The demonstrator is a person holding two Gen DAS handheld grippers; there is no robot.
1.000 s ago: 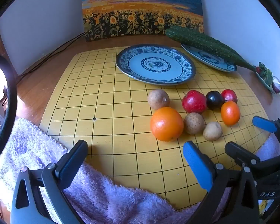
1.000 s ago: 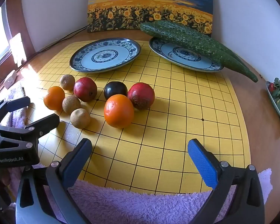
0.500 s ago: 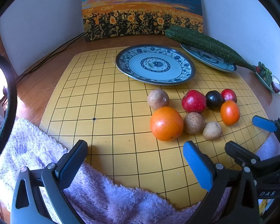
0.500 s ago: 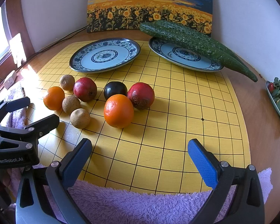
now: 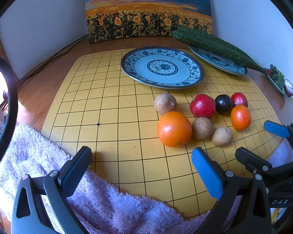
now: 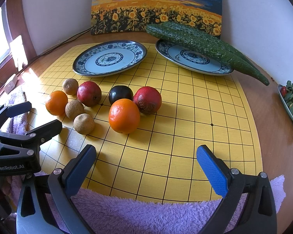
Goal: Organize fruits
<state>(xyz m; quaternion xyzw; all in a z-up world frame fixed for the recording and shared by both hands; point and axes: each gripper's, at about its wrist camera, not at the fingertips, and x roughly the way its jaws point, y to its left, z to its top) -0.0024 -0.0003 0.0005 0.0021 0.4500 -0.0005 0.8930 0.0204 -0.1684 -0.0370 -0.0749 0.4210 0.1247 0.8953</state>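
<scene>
The fruits sit bunched mid-board, in front of the empty plate. The near orange lies ahead and a bit left of the right gripper, which is wide open and holding nothing. The left gripper, also wide open and empty, has its own orange ahead to the right. Looks like either claw could go first, both about equally close.

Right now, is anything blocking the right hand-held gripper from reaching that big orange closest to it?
Nothing visible does. The right hand-held gripper is open, with only bare yellow grid board between it and the big orange. A red fruit and a dark plum sit just behind the orange.
</scene>
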